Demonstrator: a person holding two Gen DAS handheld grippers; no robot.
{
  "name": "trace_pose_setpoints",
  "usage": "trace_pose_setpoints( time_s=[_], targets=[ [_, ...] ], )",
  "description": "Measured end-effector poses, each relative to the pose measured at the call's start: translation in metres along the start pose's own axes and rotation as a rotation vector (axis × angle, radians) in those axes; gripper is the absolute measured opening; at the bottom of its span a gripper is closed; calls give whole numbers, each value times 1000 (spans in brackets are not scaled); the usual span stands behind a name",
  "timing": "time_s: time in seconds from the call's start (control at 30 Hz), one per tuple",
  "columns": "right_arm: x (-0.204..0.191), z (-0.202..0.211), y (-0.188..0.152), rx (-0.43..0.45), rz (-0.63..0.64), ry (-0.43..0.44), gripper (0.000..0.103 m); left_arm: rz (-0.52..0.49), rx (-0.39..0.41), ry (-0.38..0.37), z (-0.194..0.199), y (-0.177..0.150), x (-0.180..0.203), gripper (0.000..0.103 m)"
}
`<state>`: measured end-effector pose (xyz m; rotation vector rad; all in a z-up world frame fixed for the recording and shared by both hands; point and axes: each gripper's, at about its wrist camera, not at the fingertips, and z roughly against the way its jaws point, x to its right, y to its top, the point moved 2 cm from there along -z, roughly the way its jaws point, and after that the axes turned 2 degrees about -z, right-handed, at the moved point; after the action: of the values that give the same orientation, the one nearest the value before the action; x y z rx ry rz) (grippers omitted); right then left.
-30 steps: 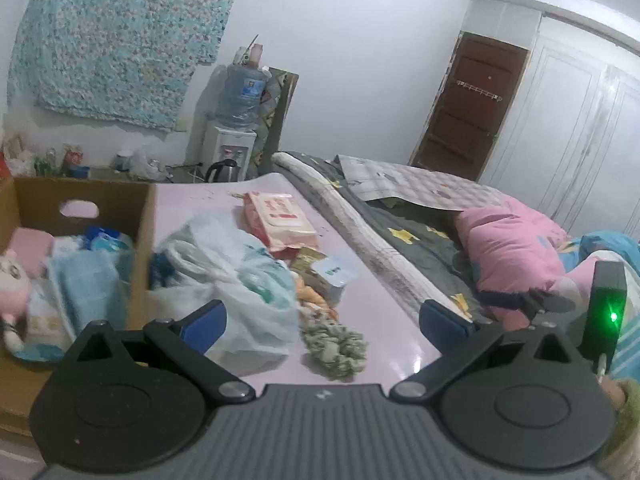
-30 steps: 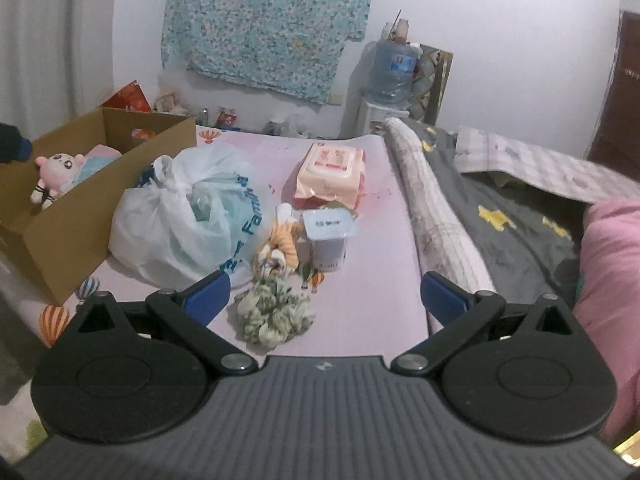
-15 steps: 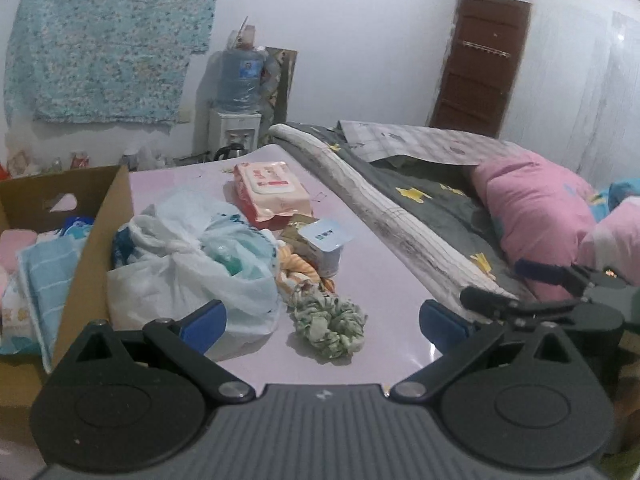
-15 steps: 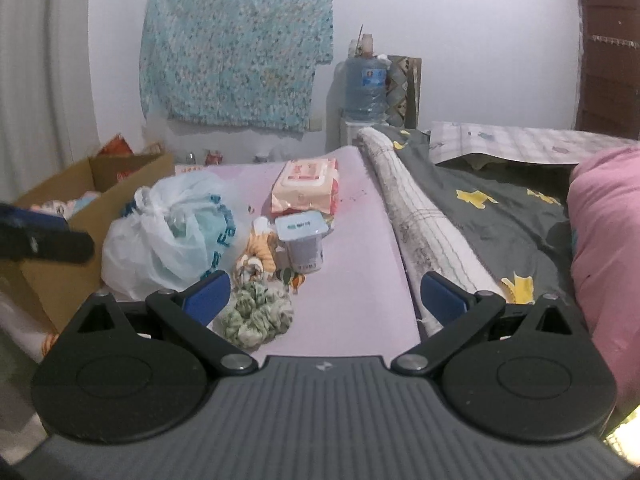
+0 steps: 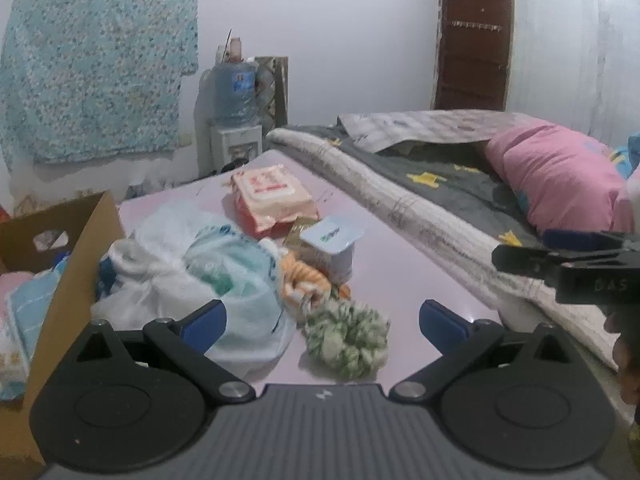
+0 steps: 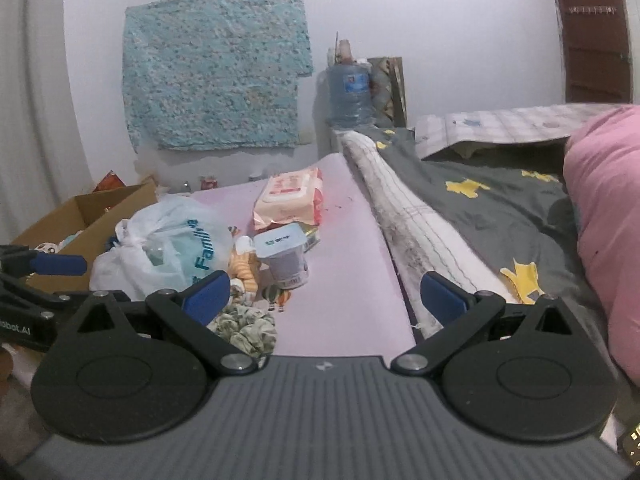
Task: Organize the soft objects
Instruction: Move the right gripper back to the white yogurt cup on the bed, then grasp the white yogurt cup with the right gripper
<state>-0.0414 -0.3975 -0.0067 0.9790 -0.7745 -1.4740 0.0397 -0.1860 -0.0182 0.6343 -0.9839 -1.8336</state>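
Observation:
A green-and-white scrunchie (image 5: 347,340) (image 6: 244,328) lies on the pink mattress sheet (image 5: 400,272), just ahead of both grippers. Behind it sit an orange striped soft toy (image 5: 304,280) (image 6: 242,266), a tied white plastic bag (image 5: 192,276) (image 6: 164,248), a yogurt cup (image 5: 330,250) (image 6: 284,258) and a pack of wet wipes (image 5: 272,196) (image 6: 290,198). My left gripper (image 5: 322,320) is open and holds nothing, the scrunchie between its fingers' line. My right gripper (image 6: 324,296) is open over bare sheet, the scrunchie by its left finger. A cardboard box (image 5: 68,248) (image 6: 92,212) with soft items stands at the left.
A rolled grey star-print blanket (image 6: 460,208) and a pink pillow (image 5: 560,176) lie on the right. A water dispenser (image 5: 234,120) stands at the far wall under a hanging floral cloth (image 6: 216,84). The other gripper shows at each view's edge.
Both grippers have come lower and closer to the scrunchie and the pile. The left view has swung right, pushing the box to the edge. Both stay open.

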Motion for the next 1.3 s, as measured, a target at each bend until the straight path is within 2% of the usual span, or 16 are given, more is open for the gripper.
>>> trace_pose_setpoints(
  time_s=[0.13, 0.3, 0.47, 0.53, 0.6, 0.73, 0.8, 0.87, 0.97, 1.13, 1.23, 1.3],
  targets=[
    [9, -17, 5, -57, -72, 34, 102, -36, 14, 22, -13, 5, 4, 103],
    [14, -39, 7, -67, -112, 87, 102, -59, 9, 37, -31, 9, 6, 101],
    [20, -65, 25, -60, -174, 199, 101, -57, 20, 12, -51, 23, 2, 90],
    [21, -80, 34, -54, -198, 256, 100, -57, 16, -8, -64, 31, 1, 88],
    [23, -98, 40, -61, -232, 292, 95, -71, -7, -21, -81, 38, 2, 80],
    [29, -145, 47, -116, -317, 339, 74, -99, -78, -34, -118, 45, 6, 70],
    [32, -171, 47, -151, -357, 350, 68, -109, -126, -35, -138, 47, 9, 64],
    [35, -195, 46, -192, -394, 354, 57, -109, -167, -27, -154, 49, 10, 60],
    [37, -225, 43, -229, -423, 360, 51, -99, -204, -22, -172, 49, 10, 55],
    [38, -265, 38, -296, -454, 369, 43, -92, -230, -6, -189, 49, 10, 53],
    [34, -279, 29, -339, -462, 368, 31, -70, -252, 2, -195, 48, 8, 53],
    [31, -284, 25, -360, -471, 385, 29, -45, -252, -7, -196, 47, 7, 53]
  ],
)
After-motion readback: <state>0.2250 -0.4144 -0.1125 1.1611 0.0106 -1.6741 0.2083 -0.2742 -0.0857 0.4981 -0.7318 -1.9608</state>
